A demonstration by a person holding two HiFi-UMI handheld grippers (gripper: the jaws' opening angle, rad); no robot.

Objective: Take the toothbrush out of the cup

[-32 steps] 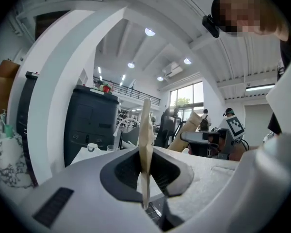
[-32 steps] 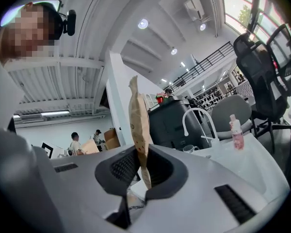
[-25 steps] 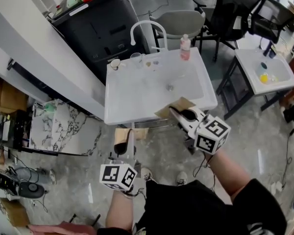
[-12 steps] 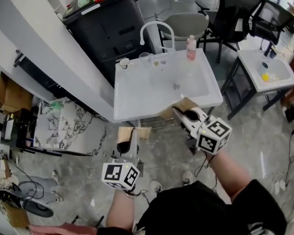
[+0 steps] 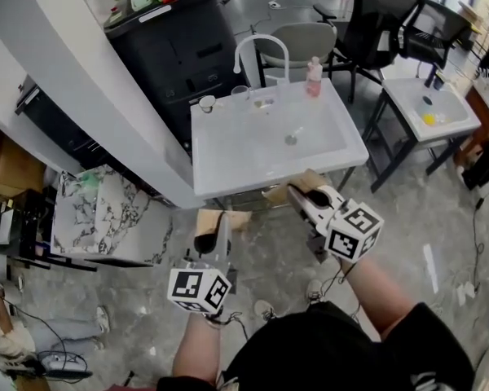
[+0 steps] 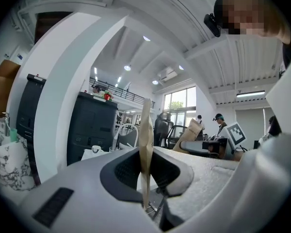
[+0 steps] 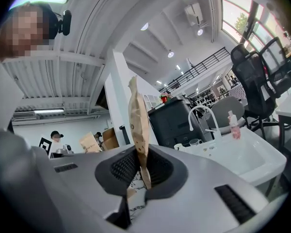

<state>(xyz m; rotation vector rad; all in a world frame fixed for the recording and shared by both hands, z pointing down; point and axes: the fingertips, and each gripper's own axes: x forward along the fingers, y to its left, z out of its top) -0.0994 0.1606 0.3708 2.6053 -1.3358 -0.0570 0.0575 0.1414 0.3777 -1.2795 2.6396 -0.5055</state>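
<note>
The left gripper [image 6: 145,171] is clamped, jaws nearly together, on a thin brown card [image 6: 146,130]; a second card [image 7: 137,115] is pinched likewise by the right gripper [image 7: 139,171]; both are held near the sink [image 5: 253,157]; a white cup [image 5: 207,103] and a clear cup [image 5: 240,94] are set on its far rim; the toothbrush is too small to be made out.

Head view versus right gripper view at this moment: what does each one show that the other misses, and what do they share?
Head view only: the left gripper with its cardboard scrap, and a small white table holding something yellow. Right gripper view only: the ceiling, a distant bystander, and a close look at the right gripper shut edge-on on its cardboard slip. Both: the white sink, its faucet, the pink bottle and the black cabinet.
</note>
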